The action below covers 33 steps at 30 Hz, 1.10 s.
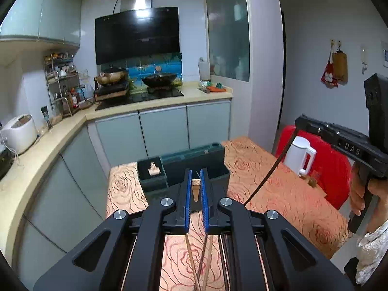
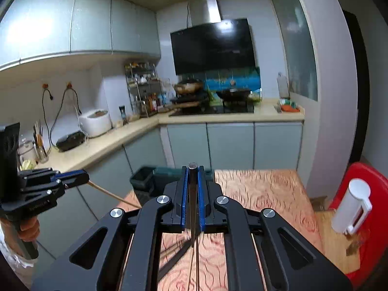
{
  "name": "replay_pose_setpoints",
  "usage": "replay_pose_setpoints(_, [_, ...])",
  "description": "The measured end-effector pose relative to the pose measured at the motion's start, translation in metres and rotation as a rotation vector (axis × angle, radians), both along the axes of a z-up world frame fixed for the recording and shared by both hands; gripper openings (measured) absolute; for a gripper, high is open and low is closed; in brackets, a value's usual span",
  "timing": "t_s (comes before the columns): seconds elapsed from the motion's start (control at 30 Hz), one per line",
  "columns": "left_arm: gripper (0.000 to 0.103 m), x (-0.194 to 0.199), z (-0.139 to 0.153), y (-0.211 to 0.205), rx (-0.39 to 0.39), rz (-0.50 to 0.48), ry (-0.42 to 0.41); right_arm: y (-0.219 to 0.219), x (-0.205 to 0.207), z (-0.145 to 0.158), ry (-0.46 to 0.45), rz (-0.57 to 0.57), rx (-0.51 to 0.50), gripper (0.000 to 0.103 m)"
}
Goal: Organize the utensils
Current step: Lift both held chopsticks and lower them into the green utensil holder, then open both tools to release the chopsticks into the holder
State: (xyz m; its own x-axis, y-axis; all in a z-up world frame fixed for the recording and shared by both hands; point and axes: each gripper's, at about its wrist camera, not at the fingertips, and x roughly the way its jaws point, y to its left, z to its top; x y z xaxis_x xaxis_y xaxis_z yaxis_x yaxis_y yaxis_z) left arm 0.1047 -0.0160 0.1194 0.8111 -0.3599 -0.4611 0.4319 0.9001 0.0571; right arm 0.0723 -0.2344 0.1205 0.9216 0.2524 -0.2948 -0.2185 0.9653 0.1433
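My left gripper (image 1: 196,173) is shut on a light wooden utensil (image 1: 195,189) whose patterned end shows between the blue pads; it hangs down toward the table. It also shows in the right wrist view (image 2: 72,178), with the wooden stick (image 2: 109,194) slanting down. My right gripper (image 2: 192,169) is shut on a dark chopstick (image 2: 193,194), held above the table. In the left wrist view the right gripper (image 1: 300,121) holds the dark stick (image 1: 266,177) slanting down. A dark green utensil holder (image 1: 191,162) stands on the table just beyond the left gripper, and shows partly hidden in the right wrist view (image 2: 145,177).
The table has an orange rose-pattern cloth (image 1: 278,189). Several chopsticks (image 1: 194,262) lie on it under the left gripper. A white kettle (image 1: 300,155) stands at the table's right by a red chair (image 1: 337,165). Kitchen counter (image 1: 43,150) and cabinets lie left and behind.
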Motion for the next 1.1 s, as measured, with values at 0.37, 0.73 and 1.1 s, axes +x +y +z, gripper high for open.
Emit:
replay_pose_setpoints(0.37, [0.007,0.038,0.028,-0.012,0.056,0.042,-0.021,0.003,0.043,0.052,-0.095,-0.046,-0.004,0.008])
replay_pose_setpoints(0.73, [0.007,0.100,-0.005,-0.024,0.070,0.074,0.075,0.015,0.109,0.012,0.020,-0.066,-0.061,0.008])
replay_pose_setpoints(1.1, [0.010,0.124,-0.043,-0.019,0.052,0.100,0.123,0.031,0.126,-0.033,0.105,-0.046,-0.093,0.008])
